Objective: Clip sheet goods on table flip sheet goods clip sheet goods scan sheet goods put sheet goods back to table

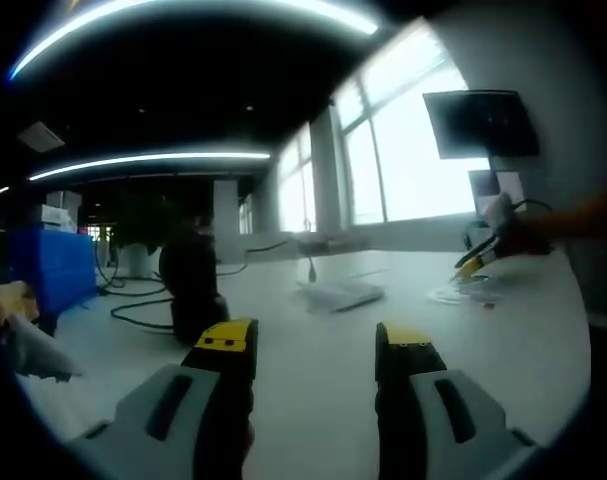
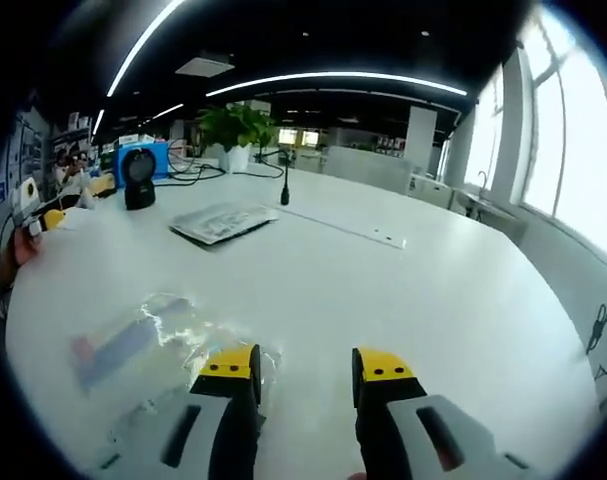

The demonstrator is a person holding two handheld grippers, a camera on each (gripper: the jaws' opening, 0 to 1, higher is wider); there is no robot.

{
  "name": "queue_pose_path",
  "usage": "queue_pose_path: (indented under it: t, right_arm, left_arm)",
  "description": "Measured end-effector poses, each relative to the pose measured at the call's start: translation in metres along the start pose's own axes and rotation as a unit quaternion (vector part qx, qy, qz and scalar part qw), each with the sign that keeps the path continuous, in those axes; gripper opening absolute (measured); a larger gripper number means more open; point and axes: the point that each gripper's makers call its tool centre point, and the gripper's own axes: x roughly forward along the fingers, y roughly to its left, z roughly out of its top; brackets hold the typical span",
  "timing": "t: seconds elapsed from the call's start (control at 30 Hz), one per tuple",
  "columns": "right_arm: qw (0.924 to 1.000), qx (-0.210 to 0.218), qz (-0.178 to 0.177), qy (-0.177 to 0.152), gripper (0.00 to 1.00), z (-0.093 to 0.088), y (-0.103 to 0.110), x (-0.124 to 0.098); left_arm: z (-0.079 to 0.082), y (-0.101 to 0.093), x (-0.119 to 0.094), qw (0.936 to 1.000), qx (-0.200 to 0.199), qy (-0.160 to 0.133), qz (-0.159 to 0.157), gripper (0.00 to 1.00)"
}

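A clear plastic sheet packet (image 2: 143, 340) with a blue and red insert lies flat on the white table (image 2: 403, 300), its near edge under my right gripper's left jaw. My right gripper (image 2: 305, 365) is open with nothing between its jaws. It also shows small at the far right of the left gripper view, right gripper (image 1: 480, 262), over the same packet (image 1: 465, 294). A stack of sheet goods (image 2: 223, 222) (image 1: 343, 293) lies mid-table. My left gripper (image 1: 318, 345) is open and empty above the table. A black scanner (image 1: 193, 285) (image 2: 138, 178) stands upright beyond it.
Black cables (image 1: 143, 312) trail over the table by the scanner. A blue crate (image 1: 53, 270) sits at the left edge. A potted plant (image 2: 233, 125) and a thin black post (image 2: 284, 185) stand at the far end. A monitor (image 1: 483, 122) hangs by the windows.
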Motion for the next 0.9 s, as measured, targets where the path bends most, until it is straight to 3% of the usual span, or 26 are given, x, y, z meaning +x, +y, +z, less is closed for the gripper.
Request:
queue_pose_path:
  t: [0.23,0.3,0.53,0.9]
  right_arm:
    - [0.9999,0.008,0.009,0.010,0.30,-0.006,0.004,0.005]
    - [0.9995,0.024,0.017,0.013,0.26,-0.008,0.010,0.006]
    - [0.9990,0.017,0.031,0.029,0.14,-0.008,0.019,0.007]
    - [0.9961,0.071,0.045,0.026,0.06,-0.011,0.016,0.008]
  left_arm:
    - [0.000,0.000,0.000,1.0000,0.000,0.000,0.000,0.39]
    - [0.000,0.000,0.000,1.0000,0.000,0.000,0.000,0.39]
    - [0.000,0.000,0.000,1.0000,0.001,0.000,0.000,0.39]
    - [0.001,0.000,0.000,1.0000,-0.001,-0.002,-0.001,0.39]
